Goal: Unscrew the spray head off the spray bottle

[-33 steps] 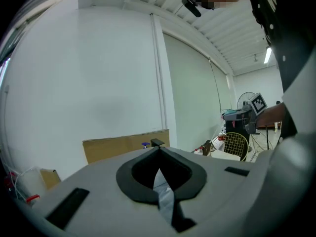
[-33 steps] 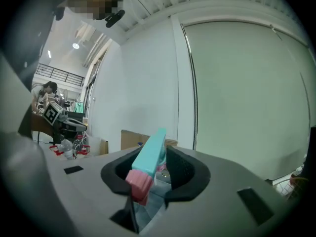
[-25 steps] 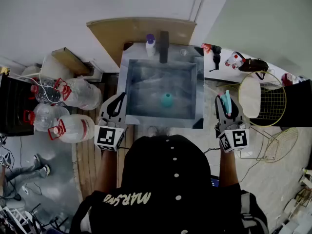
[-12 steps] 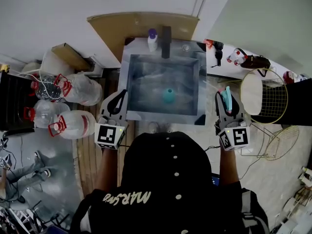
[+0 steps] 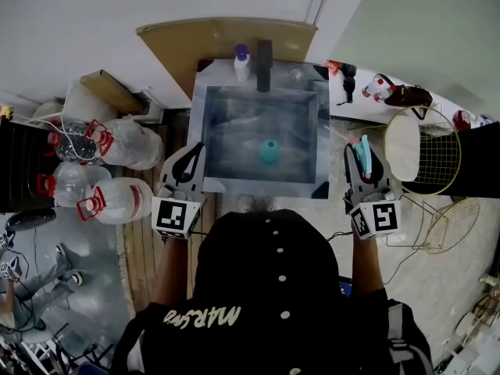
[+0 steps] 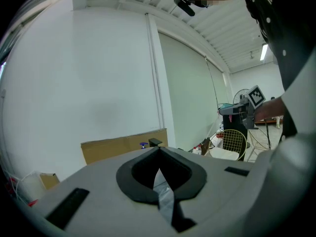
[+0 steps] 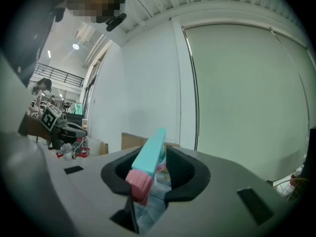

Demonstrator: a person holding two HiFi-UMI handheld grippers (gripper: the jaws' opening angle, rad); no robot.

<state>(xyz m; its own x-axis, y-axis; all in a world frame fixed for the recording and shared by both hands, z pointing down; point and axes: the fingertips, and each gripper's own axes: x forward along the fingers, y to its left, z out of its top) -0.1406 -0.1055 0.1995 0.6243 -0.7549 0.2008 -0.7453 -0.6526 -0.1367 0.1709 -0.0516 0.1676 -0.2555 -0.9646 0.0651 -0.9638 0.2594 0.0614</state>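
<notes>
The person's head (image 5: 266, 264) is hiding the near edge of the table (image 5: 215, 123). The teal spray bottle (image 5: 268, 151) is standing mid-table. Right of the table, the right gripper (image 5: 362, 161) is grasping the spray head (image 7: 148, 157), whose base is sinking out of sight. Left of it, the left gripper (image 5: 190, 162) is hanging clenched and empty beside the water jugs (image 5: 117, 201).

A cardboard sheet (image 5: 226, 44) stands by the white wall (image 5: 94, 22), behind a table (image 5: 198, 135).

teal bottle (image 5: 268, 151) centred in basin (image 5: 230, 148), flanks free
</notes>
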